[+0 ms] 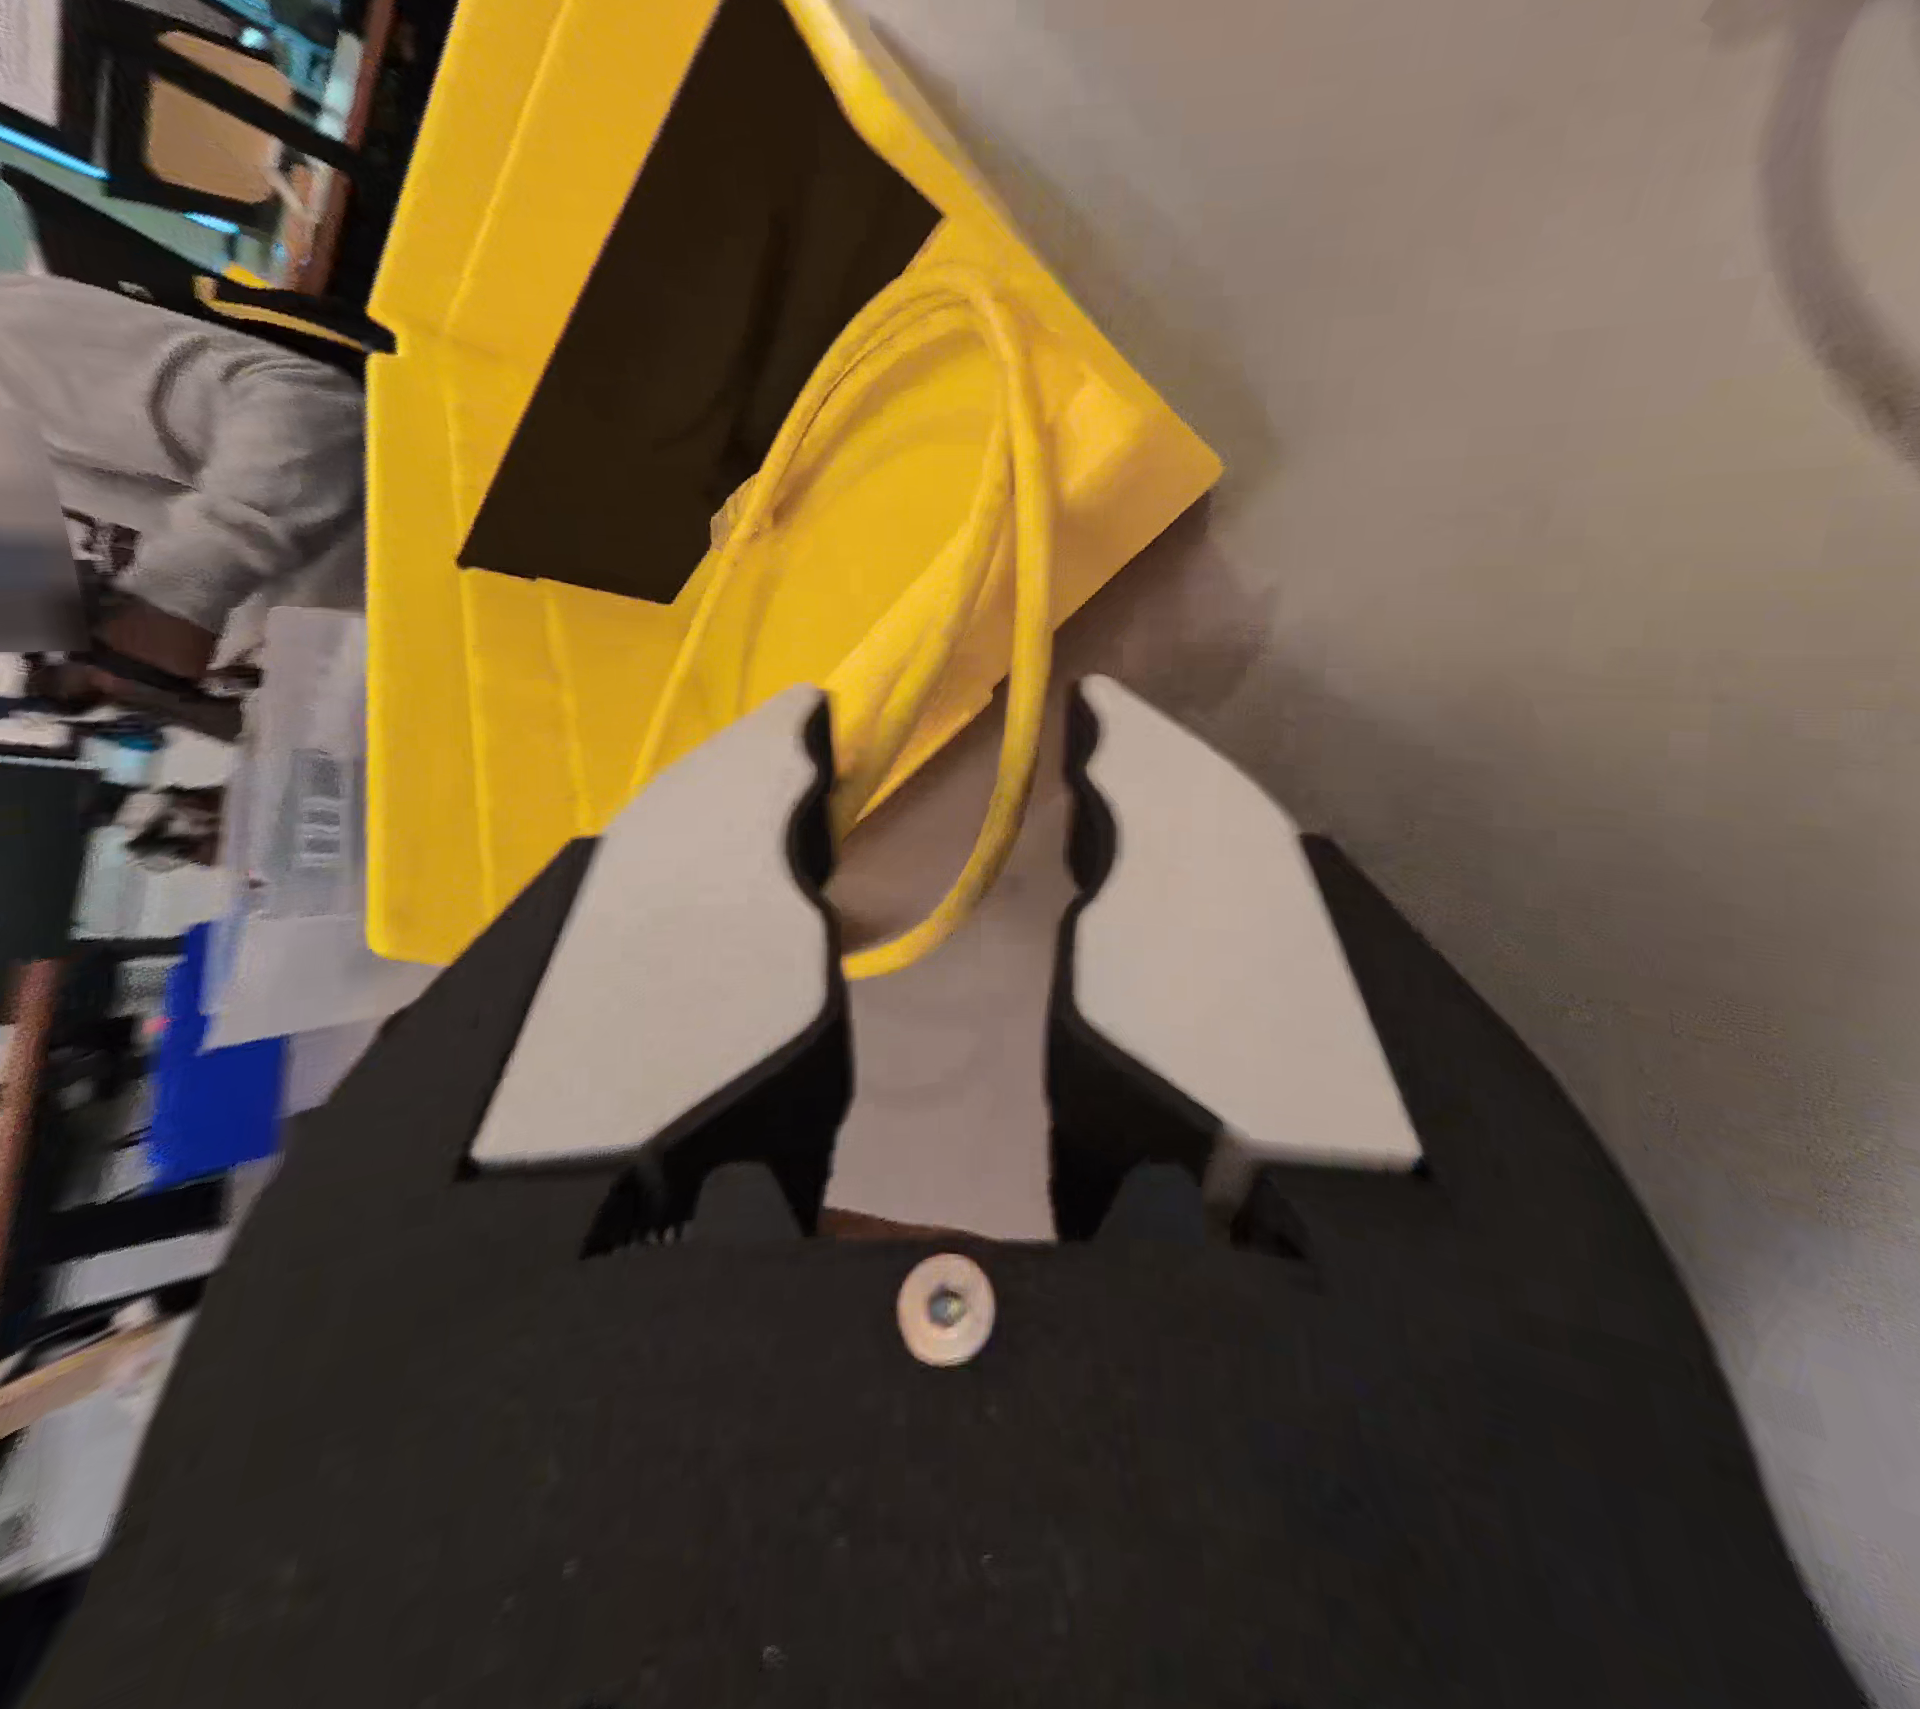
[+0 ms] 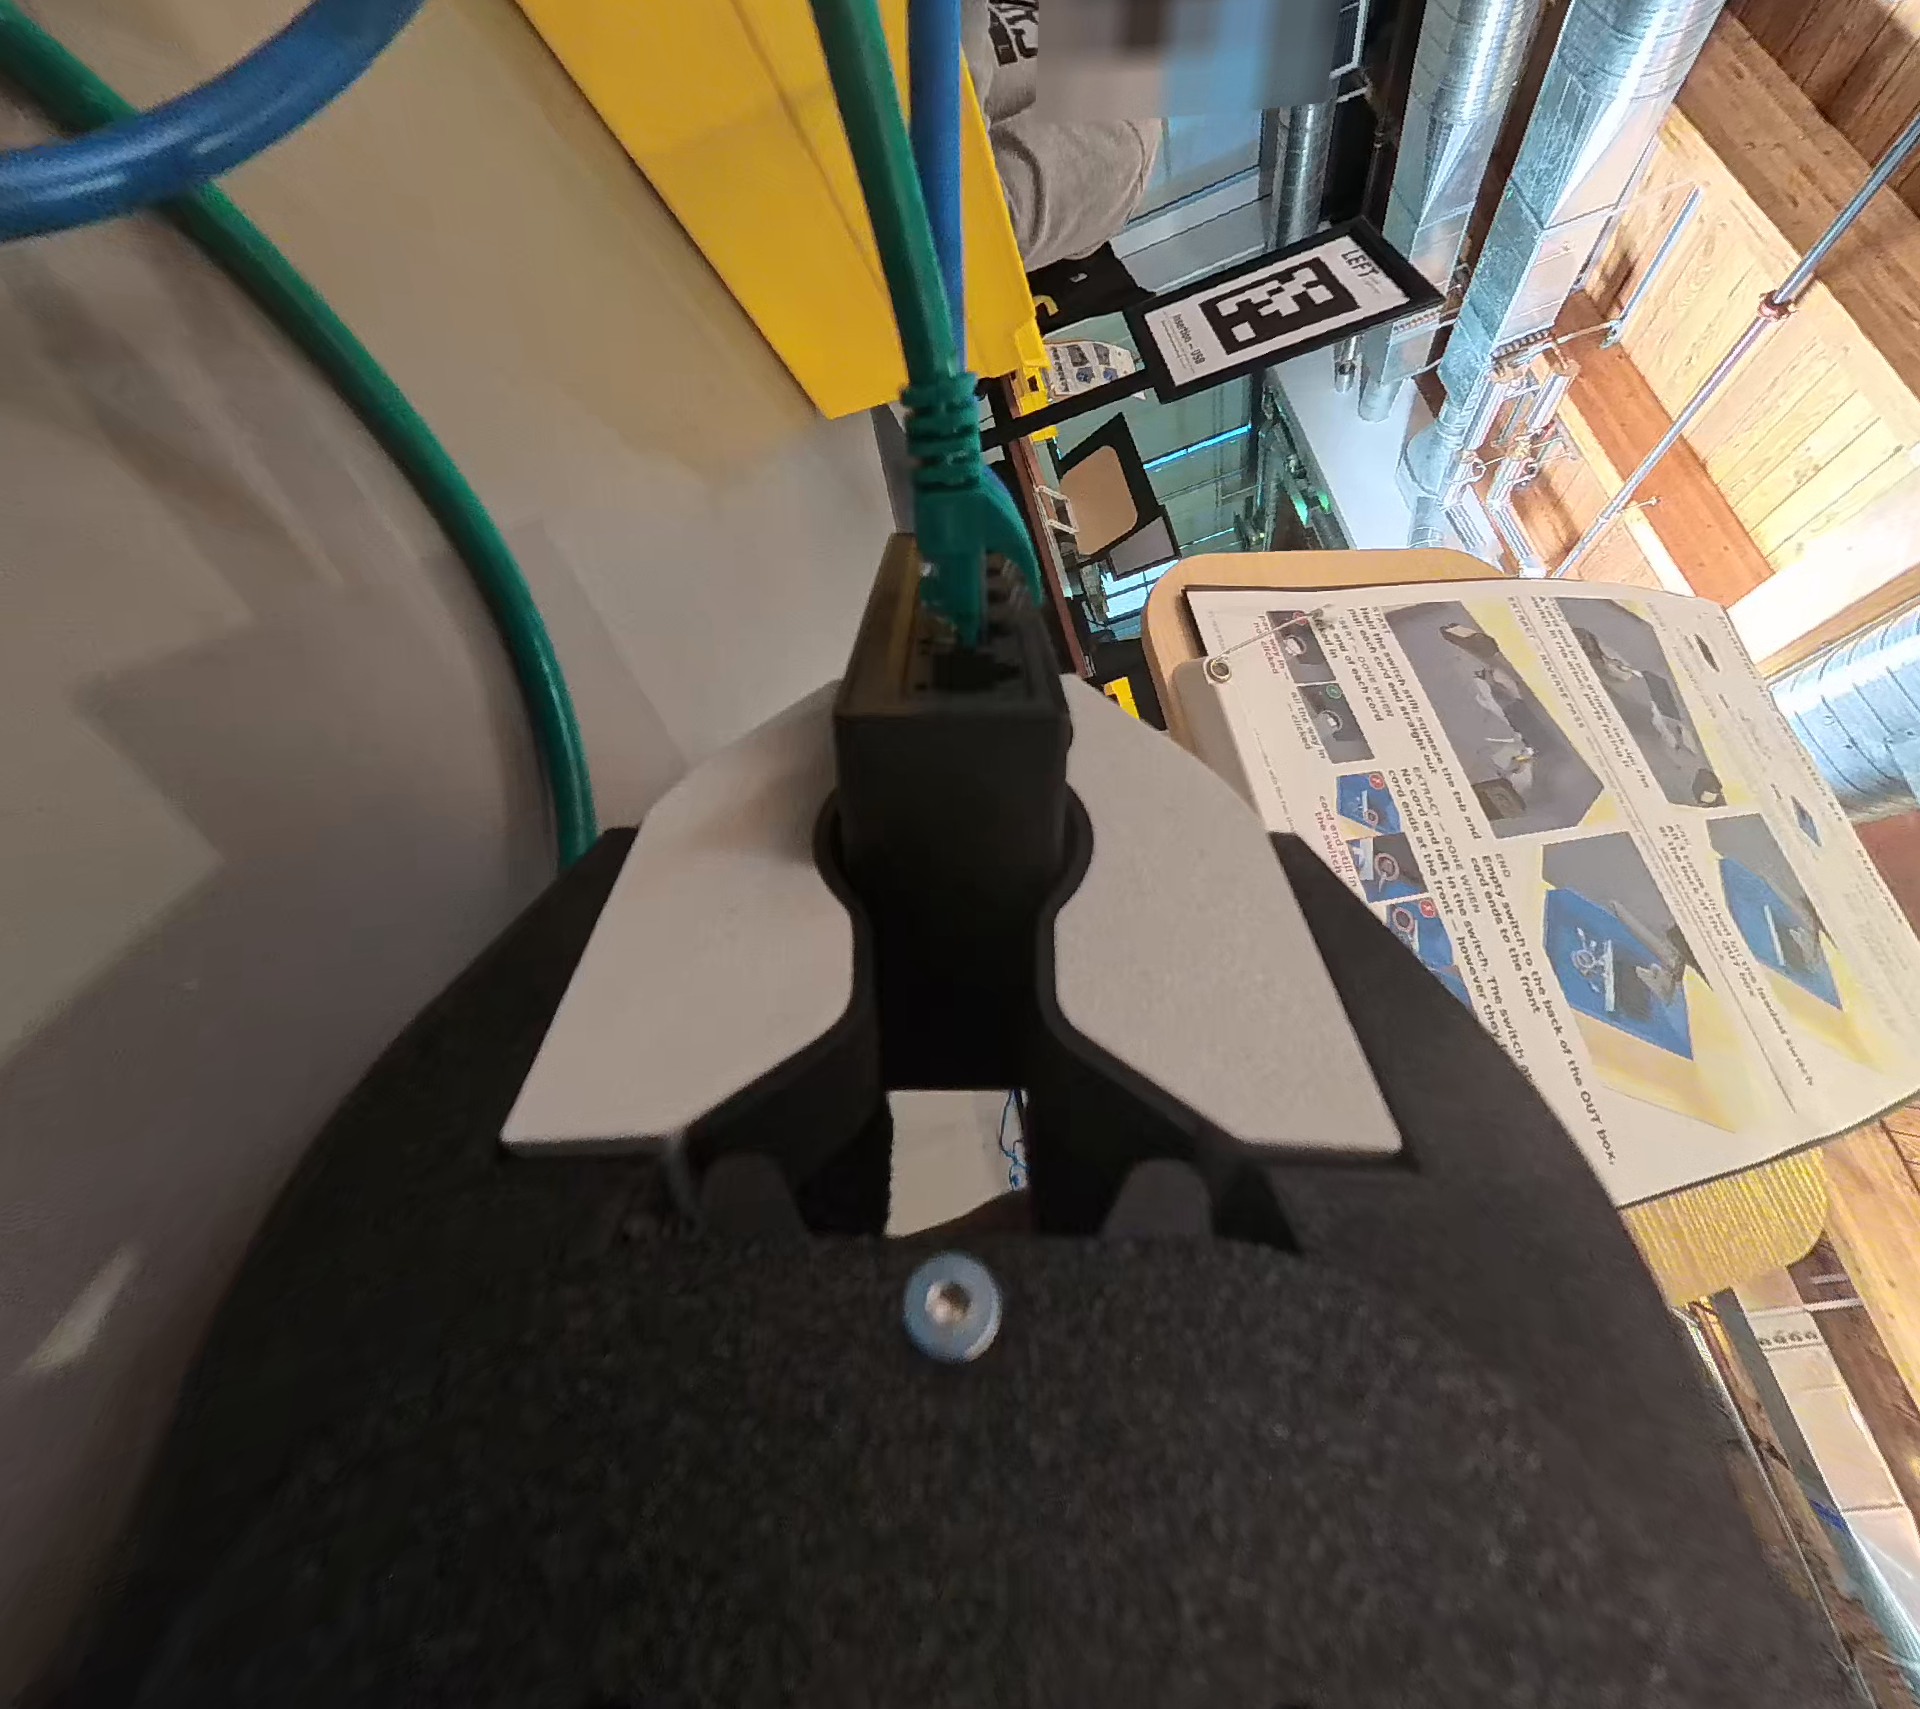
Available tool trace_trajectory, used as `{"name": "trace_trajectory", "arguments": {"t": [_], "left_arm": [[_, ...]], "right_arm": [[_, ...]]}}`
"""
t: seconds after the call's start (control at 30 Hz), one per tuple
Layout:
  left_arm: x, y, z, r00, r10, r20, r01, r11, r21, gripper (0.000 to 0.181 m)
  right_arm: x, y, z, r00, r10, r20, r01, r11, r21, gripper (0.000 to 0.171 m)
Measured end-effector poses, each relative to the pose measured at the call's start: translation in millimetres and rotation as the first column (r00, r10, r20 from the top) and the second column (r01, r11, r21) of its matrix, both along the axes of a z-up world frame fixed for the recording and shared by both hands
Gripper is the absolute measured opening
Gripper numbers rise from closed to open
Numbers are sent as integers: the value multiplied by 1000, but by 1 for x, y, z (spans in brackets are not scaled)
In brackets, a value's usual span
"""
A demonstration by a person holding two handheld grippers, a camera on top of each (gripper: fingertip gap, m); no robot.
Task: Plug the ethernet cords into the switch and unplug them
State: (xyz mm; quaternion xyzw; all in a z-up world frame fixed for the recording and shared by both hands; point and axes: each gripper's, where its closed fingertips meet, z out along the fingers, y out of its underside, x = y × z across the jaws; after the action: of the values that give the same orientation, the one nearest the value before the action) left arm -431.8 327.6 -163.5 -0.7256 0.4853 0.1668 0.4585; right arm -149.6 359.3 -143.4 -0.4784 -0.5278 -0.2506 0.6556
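The black switch [image 2: 951,786] sat clamped between the right gripper's [image 2: 956,766] jaws, its port face pointing forward away from the camera, with the green cord [image 2: 940,506] plugged in along that same axis and a blue cord [image 2: 935,49] running beside it. The yellow cord [image 1: 1013,620] lay coiled at the near corner of the yellow bin [image 1: 499,516] on the worktop [image 1: 1455,412], one loop spilling out. That loop lay just ahead of and between the left gripper's [image 1: 951,724] parted, empty jaws, making that hand the likelier one to fetch it.
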Motion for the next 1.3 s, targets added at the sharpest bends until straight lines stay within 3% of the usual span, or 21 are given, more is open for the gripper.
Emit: {"name": "trace_trajectory", "arguments": {"t": [0.07,0.13,0.3,0.37,0.43,0.57,0.67,0.73,0.8,0.9,0.97,1.3], "left_arm": [[0,7,-6,997,20,-81,-18,1000,23,16],[3,4,9,997,8,-75,-3,997,75,13],[-5,-15,82,1000,22,20,-27,963,267,11],[0,-37,115,996,-40,83,9,940,340,11],[21,-70,134,976,-190,104,137,914,382,11],[64,-141,100,879,-476,-35,462,830,312,11],[87,-187,53,794,-607,34,595,788,160,11],[90,-199,21,774,-632,-35,632,769,98,12],[88,-196,-1,777,-625,-74,629,775,64,11],[86,-194,-20,788,-615,5,614,787,-53,10],[79,-192,-29,816,-576,47,575,804,-152,27],[9,-172,-10,924,-286,254,346,908,-237,31]], "right_arm": [[0,0,0,1000,-3,-1,3,1000,1,30],[1,0,0,1000,-5,-3,5,1000,0,30],[0,1,-1,1000,-6,2,6,1000,-5,30],[0,0,-1,1000,-8,4,8,1000,-4,30],[1,0,0,1000,-12,1,12,1000,-2,30],[2,1,0,1000,-21,-1,21,1000,-1,30],[2,1,-1,1000,-22,1,22,1000,-4,30],[2,1,-1,1000,-22,3,22,1000,-5,30],[2,1,-2,1000,-25,5,25,1000,-6,30],[2,1,-3,999,-30,10,30,999,-10,30],[2,1,-4,999,-33,16,33,999,-12,30],[2,2,-6,999,-33,21,33,999,-24,30]]}}
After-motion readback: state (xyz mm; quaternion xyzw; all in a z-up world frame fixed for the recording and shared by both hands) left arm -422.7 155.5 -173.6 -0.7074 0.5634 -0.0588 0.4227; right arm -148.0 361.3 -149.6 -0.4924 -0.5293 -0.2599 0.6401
